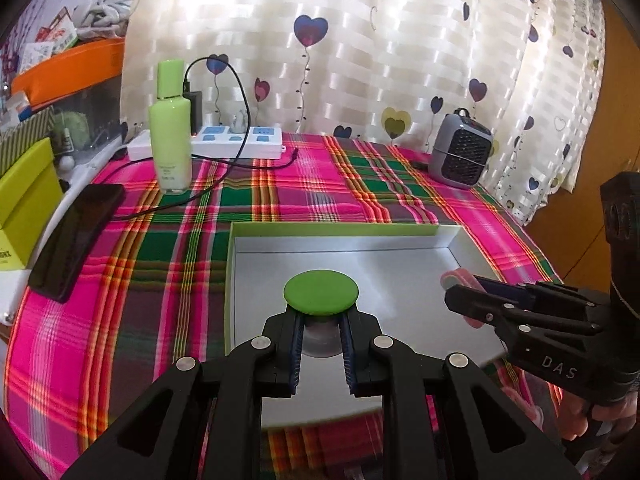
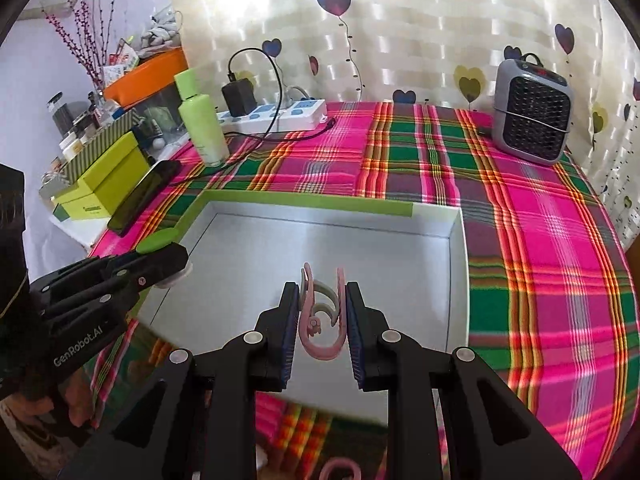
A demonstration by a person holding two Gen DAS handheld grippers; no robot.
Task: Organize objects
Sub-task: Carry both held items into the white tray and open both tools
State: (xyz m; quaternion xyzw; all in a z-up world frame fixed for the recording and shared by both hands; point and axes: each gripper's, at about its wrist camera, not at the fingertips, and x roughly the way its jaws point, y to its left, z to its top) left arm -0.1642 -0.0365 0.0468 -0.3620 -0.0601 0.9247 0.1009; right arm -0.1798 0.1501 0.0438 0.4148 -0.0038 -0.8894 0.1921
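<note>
Over the open silver-lined box (image 1: 400,256), the left gripper (image 1: 322,328) pinches a green-lidded jar (image 1: 321,292) near the box's front-left side. The right gripper (image 2: 322,316) clamps a pink hair claw clip (image 2: 322,320) above the box's front-right floor.

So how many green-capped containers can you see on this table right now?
2: a tall green lotion bottle standing at the back left beside the power strip, and a green-lidded jar held by the left hand-held gripper over the open box.
</note>
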